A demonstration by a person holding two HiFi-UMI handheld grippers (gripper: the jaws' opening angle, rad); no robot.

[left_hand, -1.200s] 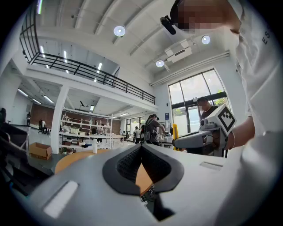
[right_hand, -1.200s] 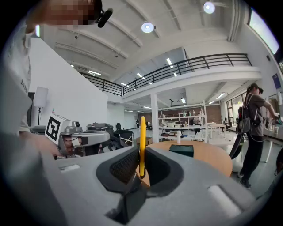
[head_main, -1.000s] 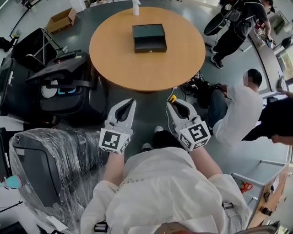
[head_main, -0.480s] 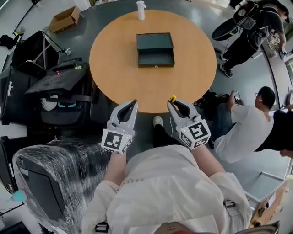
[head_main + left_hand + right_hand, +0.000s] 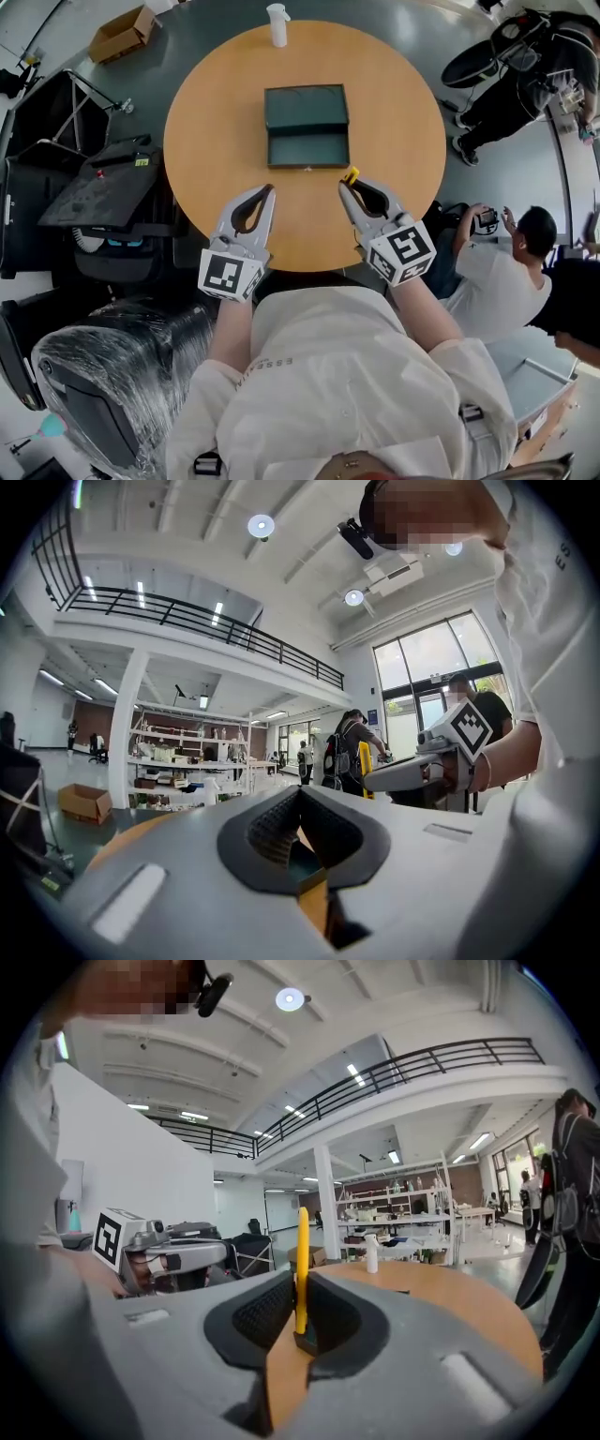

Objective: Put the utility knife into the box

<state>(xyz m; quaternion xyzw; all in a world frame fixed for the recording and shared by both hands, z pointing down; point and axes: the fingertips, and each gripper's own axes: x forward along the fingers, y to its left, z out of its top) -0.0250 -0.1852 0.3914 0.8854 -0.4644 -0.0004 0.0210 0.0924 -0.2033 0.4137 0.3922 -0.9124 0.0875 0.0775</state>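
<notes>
A dark green box (image 5: 307,127) lies open on the round wooden table (image 5: 394,84), lid flat behind the tray. My right gripper (image 5: 347,185) is shut on a yellow utility knife (image 5: 352,174), whose tip pokes out just right of the tray's near edge. In the right gripper view the knife (image 5: 302,1269) stands upright between the closed jaws. My left gripper (image 5: 267,192) is shut with nothing in it, over the table's near part, left of the box. In the left gripper view its jaws meet at the tips, and the right gripper (image 5: 441,761) shows at the right.
A white bottle (image 5: 277,23) stands at the table's far edge. A cardboard box (image 5: 118,34) lies on the floor at far left, dark equipment cases (image 5: 103,183) left of the table, a plastic-wrapped chair (image 5: 103,375) at lower left. A seated person (image 5: 502,267) and a standing person (image 5: 553,56) are at the right.
The table and box have come closer in the head view. Both grippers have moved forward from over the floor to over the table's near edge. The right stays shut on the knife.
</notes>
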